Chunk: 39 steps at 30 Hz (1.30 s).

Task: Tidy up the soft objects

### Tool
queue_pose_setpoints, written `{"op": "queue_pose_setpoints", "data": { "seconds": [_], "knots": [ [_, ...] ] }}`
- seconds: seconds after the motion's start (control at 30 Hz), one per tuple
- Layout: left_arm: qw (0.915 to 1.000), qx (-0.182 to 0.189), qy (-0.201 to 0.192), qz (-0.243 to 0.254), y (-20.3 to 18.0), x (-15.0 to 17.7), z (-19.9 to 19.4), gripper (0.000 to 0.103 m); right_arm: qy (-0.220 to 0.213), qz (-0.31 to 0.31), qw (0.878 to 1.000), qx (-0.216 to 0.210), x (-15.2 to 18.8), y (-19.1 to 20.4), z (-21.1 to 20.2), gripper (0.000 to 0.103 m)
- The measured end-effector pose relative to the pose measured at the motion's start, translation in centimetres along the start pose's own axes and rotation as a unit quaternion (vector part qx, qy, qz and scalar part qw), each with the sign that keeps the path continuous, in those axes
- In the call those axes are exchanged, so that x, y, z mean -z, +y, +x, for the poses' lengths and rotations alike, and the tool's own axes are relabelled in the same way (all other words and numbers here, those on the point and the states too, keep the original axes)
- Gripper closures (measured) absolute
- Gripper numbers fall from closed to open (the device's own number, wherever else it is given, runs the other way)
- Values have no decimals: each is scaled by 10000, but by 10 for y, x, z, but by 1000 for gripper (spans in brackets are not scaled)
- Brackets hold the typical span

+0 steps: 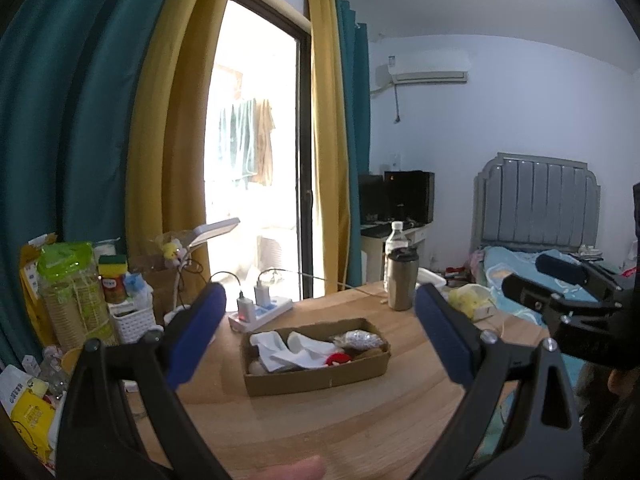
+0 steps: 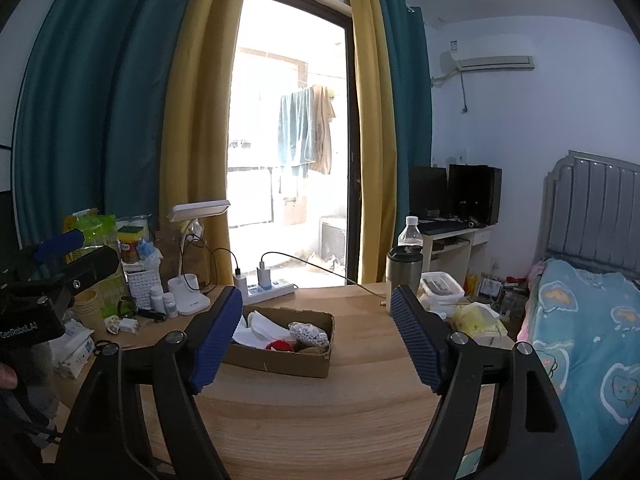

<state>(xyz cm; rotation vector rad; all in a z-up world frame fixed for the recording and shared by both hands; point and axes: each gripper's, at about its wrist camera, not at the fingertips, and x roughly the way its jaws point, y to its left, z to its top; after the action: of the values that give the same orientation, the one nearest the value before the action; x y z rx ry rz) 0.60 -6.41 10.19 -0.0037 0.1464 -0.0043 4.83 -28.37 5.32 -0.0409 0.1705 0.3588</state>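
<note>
A shallow cardboard box [image 1: 320, 380] sits on the wooden table [image 1: 320, 432]. It holds white cloths [image 1: 296, 350], a red soft toy [image 1: 339, 359] and a speckled soft thing [image 1: 359, 338]. My left gripper [image 1: 320, 332] is open and empty, held above the table in front of the box. My right gripper [image 2: 316, 332] is open and empty, near the box [image 2: 280, 360], which lies just left of its centre. The right gripper also shows at the right edge of the left wrist view [image 1: 560, 280].
A power strip [image 1: 260, 312] with chargers, a desk lamp [image 2: 196, 240], a white basket [image 1: 132, 320], jars and packets crowd the table's left. A steel tumbler [image 1: 401, 280] and water bottle [image 1: 395, 240] stand at the back. A bed [image 2: 580, 340] is at the right.
</note>
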Motion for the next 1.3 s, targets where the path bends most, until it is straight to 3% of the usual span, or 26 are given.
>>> {"op": "queue_pose_setpoints", "data": {
  "seconds": [1.3],
  "knots": [
    [9998,173,55,-116,-12,0,-4,6,2,-6,10000,45,-2,3,-1,23]
  ]
}}
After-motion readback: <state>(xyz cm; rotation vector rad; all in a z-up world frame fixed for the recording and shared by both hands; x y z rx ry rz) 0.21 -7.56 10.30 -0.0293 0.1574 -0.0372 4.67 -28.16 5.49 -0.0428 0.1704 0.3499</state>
